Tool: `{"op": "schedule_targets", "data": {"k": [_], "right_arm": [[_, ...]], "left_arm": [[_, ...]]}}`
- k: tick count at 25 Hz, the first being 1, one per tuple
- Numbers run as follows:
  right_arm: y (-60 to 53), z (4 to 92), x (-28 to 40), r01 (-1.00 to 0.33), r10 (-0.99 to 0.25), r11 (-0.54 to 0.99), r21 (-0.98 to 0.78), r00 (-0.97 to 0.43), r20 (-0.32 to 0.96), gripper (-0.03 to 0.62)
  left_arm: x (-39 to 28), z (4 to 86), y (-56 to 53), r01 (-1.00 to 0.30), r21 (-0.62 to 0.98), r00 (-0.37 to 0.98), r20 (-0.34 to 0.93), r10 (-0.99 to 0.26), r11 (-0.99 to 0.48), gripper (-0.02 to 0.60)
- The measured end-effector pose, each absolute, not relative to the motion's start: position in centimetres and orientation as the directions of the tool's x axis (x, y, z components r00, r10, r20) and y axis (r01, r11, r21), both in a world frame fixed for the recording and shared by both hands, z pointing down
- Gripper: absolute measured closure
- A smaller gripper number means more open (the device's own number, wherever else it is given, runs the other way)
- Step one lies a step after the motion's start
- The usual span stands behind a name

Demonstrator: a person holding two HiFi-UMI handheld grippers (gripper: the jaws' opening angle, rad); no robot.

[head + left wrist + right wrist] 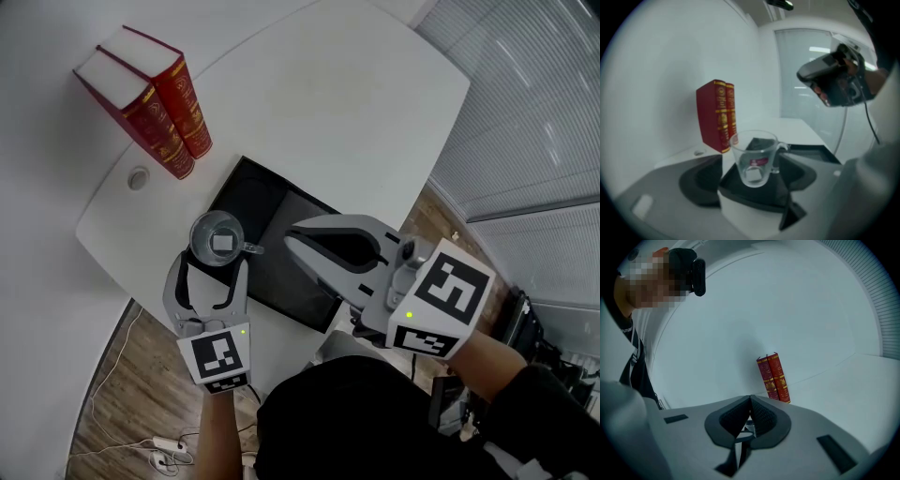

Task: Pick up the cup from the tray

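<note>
Two red books (150, 98) (upright) near tray (286, 277), cup (217, 240) on tray corner

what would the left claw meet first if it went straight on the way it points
The clear glass handled cup on the black tray's near corner, straight ahead of the left claw's open jaws and seemingly close.

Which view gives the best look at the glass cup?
The left gripper view: the cup stands side-on, handle and label visible, on the tray. The head view shows the cup small, from above. The right gripper view does not show it clearly.
</note>
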State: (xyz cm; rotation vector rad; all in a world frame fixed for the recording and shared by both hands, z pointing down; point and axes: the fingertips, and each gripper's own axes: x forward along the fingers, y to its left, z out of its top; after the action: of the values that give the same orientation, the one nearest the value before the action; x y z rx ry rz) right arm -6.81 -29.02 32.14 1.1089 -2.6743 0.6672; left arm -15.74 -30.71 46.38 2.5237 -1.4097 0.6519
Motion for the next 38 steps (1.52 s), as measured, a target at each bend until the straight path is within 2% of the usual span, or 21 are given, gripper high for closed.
{"op": "schedule_targets", "data": {"k": [6,27,33,38], "right_arm": [[-29.1,32.3,-6.7,-0.709,-0.629,0.618,-0.340,-0.705,0.327,0.580],[-29.6,33.9,-6.2,-0.724,-0.623,0.595,-0.349,-0.690,0.369,0.580],[-30.0,34.1,-6.1,-0.726,-0.623,0.590,-0.353,-0.688,0.372,0.580],[-30.2,34.5,-6.1,-0.726,-0.621,0.586,-0.361,-0.688,0.376,0.580]], "left_arm": [[-15.2,46.9,-31.4,-0.832,-0.056,0.469,0.458,-0.755,-0.551,0.164],[-14.3,48.3,-33.1,-0.793,-0.149,0.476,0.453,-0.754,-0.590,0.149],[-13.9,48.4,-33.7,-0.752,-0.202,0.494,0.458,-0.739,-0.627,0.110],[-12.6,48.6,-34.3,-0.668,-0.211,0.581,0.452,-0.677,-0.714,0.103]]}}
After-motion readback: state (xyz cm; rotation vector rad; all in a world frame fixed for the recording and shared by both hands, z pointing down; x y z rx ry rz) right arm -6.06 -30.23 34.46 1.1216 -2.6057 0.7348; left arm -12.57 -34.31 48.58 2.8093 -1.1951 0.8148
